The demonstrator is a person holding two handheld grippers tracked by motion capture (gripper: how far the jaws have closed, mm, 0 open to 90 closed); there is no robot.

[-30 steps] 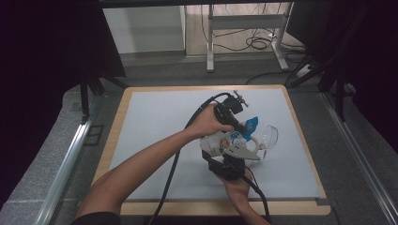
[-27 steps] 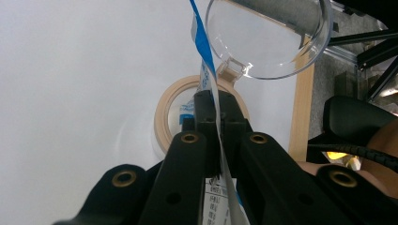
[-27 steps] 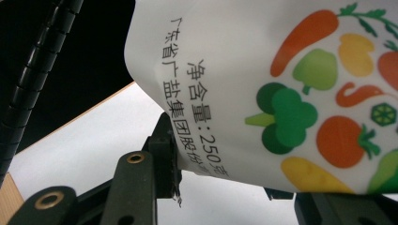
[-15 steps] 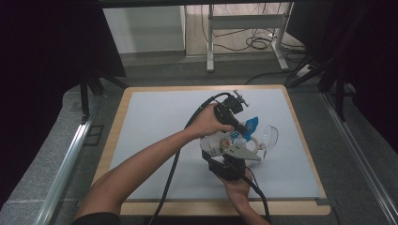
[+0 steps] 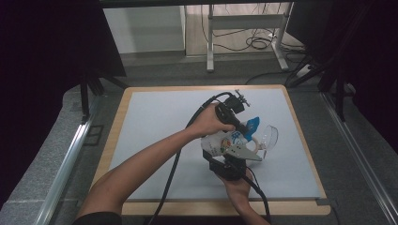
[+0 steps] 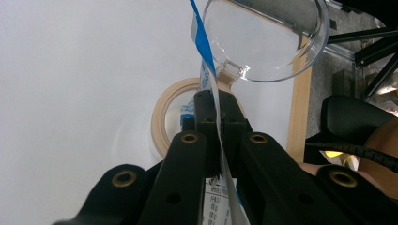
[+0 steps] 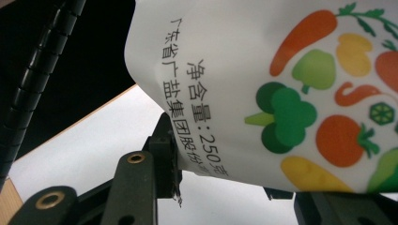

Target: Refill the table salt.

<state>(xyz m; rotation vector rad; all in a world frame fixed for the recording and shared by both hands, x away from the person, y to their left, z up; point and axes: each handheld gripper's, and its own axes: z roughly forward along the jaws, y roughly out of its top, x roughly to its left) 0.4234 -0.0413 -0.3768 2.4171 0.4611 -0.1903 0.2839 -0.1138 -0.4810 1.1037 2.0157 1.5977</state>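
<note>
Two hand-held grippers share one soft white pouch above the bench. The left hand-held gripper is clamped on its thin blue-striped top edge; the right hand-held gripper squeezes its limp, probably slippery printed body, best gripped at the seams.

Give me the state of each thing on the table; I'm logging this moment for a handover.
Left gripper: shut on the pouch's thin top edge.
Right gripper: clamped on the pouch's lower body.
Pouch: held off the mat between both grippers.
Clear container: on the mat, empty, open.
Tape roll: flat on the mat.
</note>
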